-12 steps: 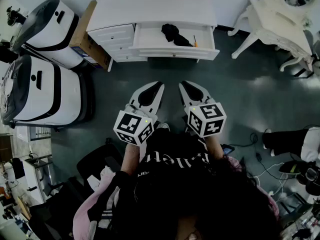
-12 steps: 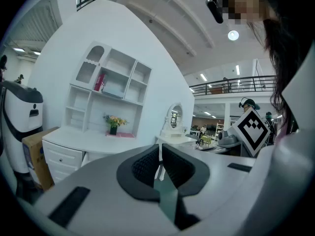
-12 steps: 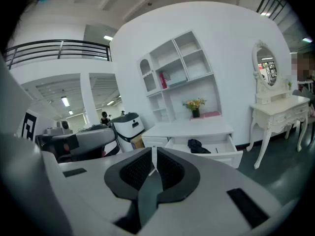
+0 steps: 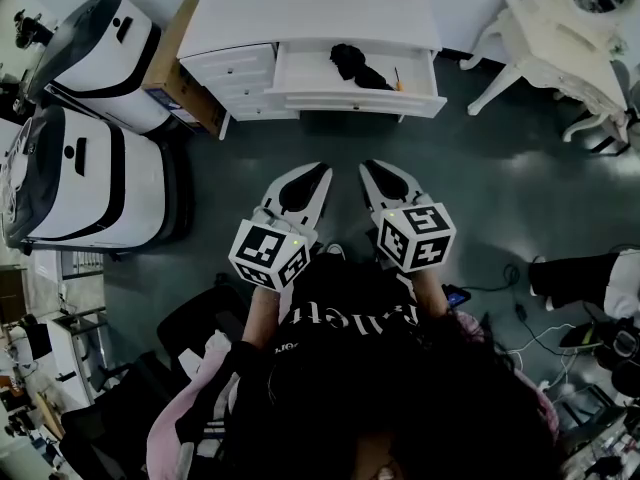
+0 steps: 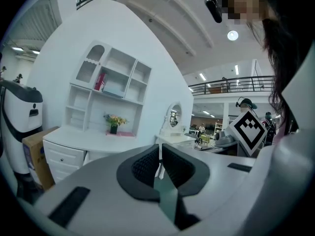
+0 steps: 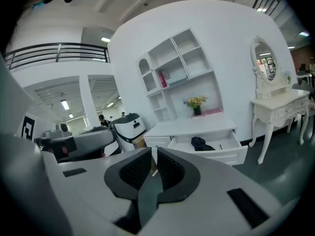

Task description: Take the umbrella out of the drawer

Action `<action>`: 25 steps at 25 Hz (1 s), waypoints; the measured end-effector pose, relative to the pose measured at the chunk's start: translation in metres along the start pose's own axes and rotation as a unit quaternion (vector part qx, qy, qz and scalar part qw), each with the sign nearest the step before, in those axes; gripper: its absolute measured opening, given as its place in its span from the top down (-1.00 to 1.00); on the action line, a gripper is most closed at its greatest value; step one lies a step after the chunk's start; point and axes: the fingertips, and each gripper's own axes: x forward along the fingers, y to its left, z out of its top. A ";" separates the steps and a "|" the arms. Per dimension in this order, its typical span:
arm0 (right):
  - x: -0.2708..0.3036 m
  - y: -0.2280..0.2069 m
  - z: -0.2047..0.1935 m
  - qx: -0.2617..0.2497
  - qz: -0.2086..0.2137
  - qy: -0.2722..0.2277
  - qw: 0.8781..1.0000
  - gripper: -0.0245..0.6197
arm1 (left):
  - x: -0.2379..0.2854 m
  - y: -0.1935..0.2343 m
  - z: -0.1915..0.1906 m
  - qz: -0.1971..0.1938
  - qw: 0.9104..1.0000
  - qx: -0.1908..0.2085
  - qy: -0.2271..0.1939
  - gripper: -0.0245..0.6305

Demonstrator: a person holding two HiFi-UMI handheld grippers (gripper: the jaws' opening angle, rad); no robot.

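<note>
A black folded umbrella (image 4: 355,66) lies in the open drawer (image 4: 355,101) of a white desk (image 4: 310,18) at the top of the head view. The right gripper view shows the umbrella (image 6: 201,143) inside the same drawer (image 6: 216,155), well ahead of the jaws. My left gripper (image 4: 320,172) and right gripper (image 4: 368,167) hang side by side over the dark floor, well short of the desk. Both are shut, with nothing between their jaws. The left gripper (image 5: 160,165) faces the desk's closed left drawers; the right gripper (image 6: 153,165) points at the open drawer.
Two white-and-black machines (image 4: 85,173) stand at the left, with a cardboard box (image 4: 172,80) beside the desk. A white dressing table (image 4: 565,33) with a mirror stands at the right. Cables (image 4: 515,318) lie on the floor at the lower right.
The desk sits very slightly further right in the head view. Both grippers keep the same pose and stay shut.
</note>
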 end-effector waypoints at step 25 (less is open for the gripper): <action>0.048 -0.008 -0.023 0.008 -0.022 0.040 0.999 0.72 | 0.012 0.048 -0.025 -0.015 0.999 -0.031 0.007 0.84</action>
